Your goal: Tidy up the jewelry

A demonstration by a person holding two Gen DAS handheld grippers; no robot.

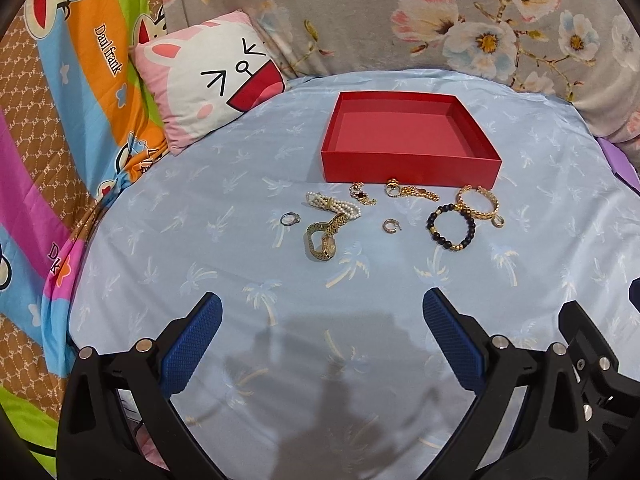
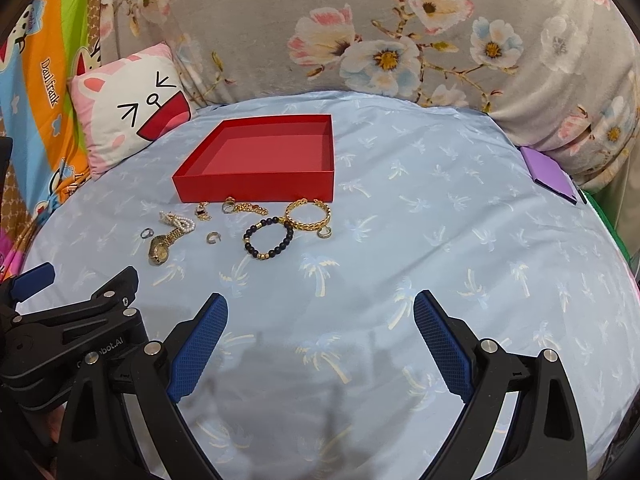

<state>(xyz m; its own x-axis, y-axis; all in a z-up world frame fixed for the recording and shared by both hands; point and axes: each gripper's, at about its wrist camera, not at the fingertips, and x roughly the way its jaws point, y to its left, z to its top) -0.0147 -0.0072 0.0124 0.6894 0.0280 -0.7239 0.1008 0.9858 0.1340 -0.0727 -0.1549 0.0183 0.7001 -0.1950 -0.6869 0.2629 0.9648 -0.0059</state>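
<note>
An empty red box [image 1: 408, 166] [image 2: 256, 188] stands on a light blue sheet. Jewelry lies in front of it: a gold watch [image 1: 324, 236] [image 2: 162, 250], a pearl bracelet [image 1: 334, 205] [image 2: 180, 221], a silver ring [image 1: 289, 219] [image 2: 146, 233], a small hoop earring [image 1: 390, 225] [image 2: 213, 237], a black bead bracelet [image 1: 451, 228] [image 2: 269, 238], a gold chain bangle [image 1: 478, 205] [image 2: 308, 216] and a gold chain [image 1: 412, 191] [image 2: 246, 208]. My left gripper [image 1: 322, 316] is open and empty, well short of the jewelry. My right gripper [image 2: 320, 314] is open and empty too.
A pink cartoon pillow [image 1: 208, 80] [image 2: 128, 108] leans at the back left. A floral grey cover [image 1: 440, 12] [image 2: 400, 40] rises behind the box. A purple item [image 2: 552, 174] lies at the right edge. The left gripper's body [image 2: 72, 328] shows at the right wrist view's lower left.
</note>
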